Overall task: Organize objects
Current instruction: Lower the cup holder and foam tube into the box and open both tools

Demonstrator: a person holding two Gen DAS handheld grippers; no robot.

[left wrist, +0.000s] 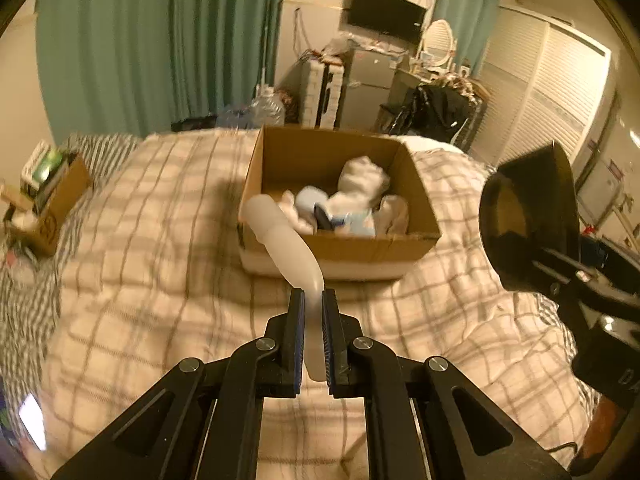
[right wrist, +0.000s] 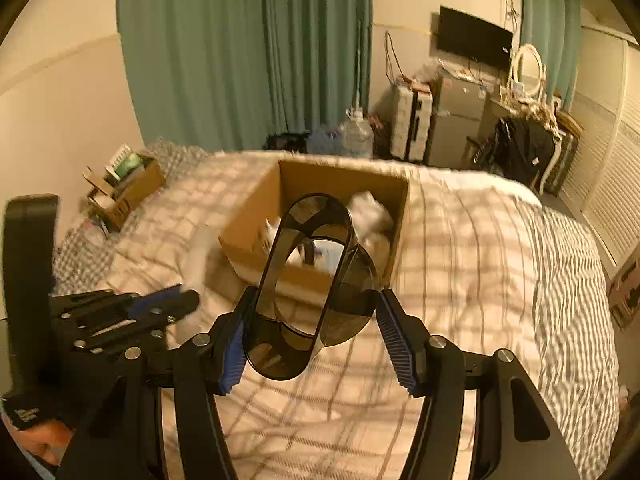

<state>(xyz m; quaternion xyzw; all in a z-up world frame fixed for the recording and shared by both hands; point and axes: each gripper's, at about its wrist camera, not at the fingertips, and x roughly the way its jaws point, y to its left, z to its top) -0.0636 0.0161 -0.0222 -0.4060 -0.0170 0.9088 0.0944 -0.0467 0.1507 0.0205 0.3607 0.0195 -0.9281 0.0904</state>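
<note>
Item one: your left gripper [left wrist: 313, 296] is clamped narrowly on a pale, bent plastic tube [left wrist: 286, 242], which rises toward the near left corner of the cardboard box [left wrist: 340, 246].

Item two: your right gripper [right wrist: 310, 322] holds a dark translucent oval container [right wrist: 308, 280] between widely spread fingers, above the checked bedspread [right wrist: 460, 248], just in front of the box.

Item three: the box sits on the bed and contains white and light blue soft items [left wrist: 352, 200].
</note>
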